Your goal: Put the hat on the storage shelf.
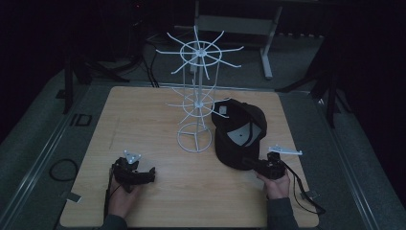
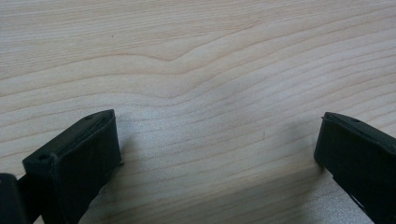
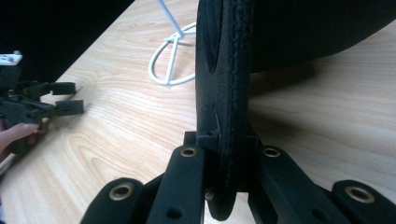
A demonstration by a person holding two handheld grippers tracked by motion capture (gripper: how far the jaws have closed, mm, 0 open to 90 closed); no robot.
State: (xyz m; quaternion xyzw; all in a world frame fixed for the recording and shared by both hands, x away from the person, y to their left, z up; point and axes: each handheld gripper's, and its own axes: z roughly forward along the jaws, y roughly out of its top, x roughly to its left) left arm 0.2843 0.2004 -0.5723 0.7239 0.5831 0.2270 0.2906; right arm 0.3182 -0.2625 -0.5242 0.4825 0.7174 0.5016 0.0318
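Black fabric of the cap (image 1: 238, 134), lying on the worktop (image 1: 158, 120) just right of the white wire rack (image 1: 196, 103), is pinched at its brim by the right claw (image 3: 223, 154), which should lift slowly to keep grip, while the left claw (image 2: 215, 154) rests spread, empty.

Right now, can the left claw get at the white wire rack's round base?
Probably yes. The left claw sits open on bare wooden table, with nothing between it and the white wire rack; the black cap lies on the far side, held by the right claw.
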